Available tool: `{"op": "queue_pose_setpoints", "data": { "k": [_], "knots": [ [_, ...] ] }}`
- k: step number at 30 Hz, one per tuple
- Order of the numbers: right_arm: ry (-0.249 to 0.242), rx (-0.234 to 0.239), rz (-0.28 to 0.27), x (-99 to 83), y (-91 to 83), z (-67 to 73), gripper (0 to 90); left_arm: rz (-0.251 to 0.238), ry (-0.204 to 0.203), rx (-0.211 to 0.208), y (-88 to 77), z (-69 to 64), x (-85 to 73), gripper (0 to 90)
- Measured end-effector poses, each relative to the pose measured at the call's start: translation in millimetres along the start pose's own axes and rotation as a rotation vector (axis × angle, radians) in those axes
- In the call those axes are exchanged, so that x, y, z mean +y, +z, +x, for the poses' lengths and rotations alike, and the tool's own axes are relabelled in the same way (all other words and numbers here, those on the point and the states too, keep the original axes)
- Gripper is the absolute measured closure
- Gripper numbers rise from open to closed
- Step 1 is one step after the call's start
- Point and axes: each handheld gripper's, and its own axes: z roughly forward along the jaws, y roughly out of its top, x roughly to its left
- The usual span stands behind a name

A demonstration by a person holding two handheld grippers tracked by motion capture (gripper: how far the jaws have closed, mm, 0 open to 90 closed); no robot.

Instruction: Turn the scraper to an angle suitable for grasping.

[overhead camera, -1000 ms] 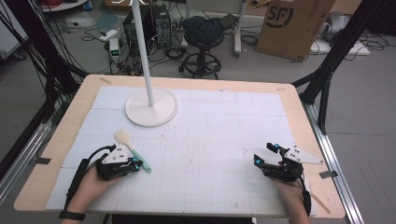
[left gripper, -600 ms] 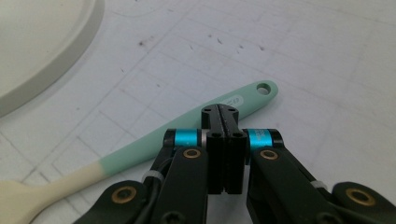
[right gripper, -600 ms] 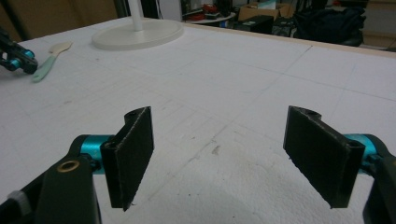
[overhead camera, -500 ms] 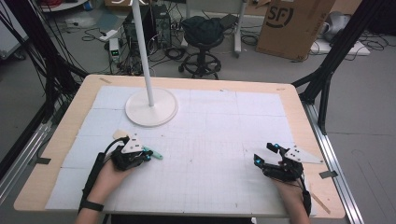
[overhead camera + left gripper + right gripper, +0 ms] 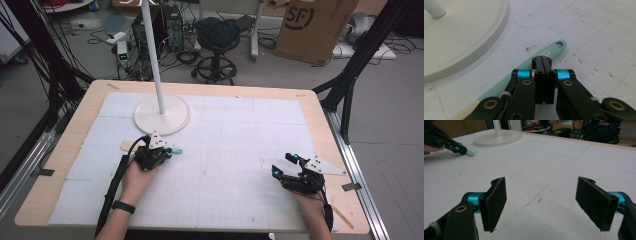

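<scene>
The left hand (image 5: 134, 176) reaches forward from the table's near edge, forearm angled up and slightly right, a dark band on the wrist. It holds the left gripper (image 5: 159, 152) low over the white mat (image 5: 225, 150), its grey plate on top. In the left gripper view the jaws are pressed flat together with no gap, and a mint-green spatula (image 5: 541, 56) lies under them, crossing from lower left to upper right. Its handle end, with a small hole, pokes out just past the jaw tips; its pale cream blade end sits back beside the gripper's left link. Whether the jaws pinch the spatula or merely rest above it cannot be told. The lamp base (image 5: 162, 114), a white round disc with a pole, lies just ahead and left of this gripper.

The right hand (image 5: 311, 207) rests near the table's near right corner, holding the right gripper (image 5: 289, 170) pointed left and forward. Its jaws stand wide apart with bare mat between them.
</scene>
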Motion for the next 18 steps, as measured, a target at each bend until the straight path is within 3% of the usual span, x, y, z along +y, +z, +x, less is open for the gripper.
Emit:
{"op": "queue_pose_setpoints", "data": {
  "k": [6,14,18],
  "knots": [
    [0.004,0.003,0.003,0.0,-0.2,0.5,23.9,-0.016,-0.083,0.023,9.9,7.8,5.0,89.5],
    [0.003,0.003,0.004,0.0,-0.2,0.5,23.9,-0.039,-0.159,0.115,18.8,14.4,7.7,89.6],
    [0.002,0.003,0.004,0.0,-0.1,0.4,23.9,-0.048,-0.186,0.136,19.2,17.0,7.7,89.6]
  ]
}}
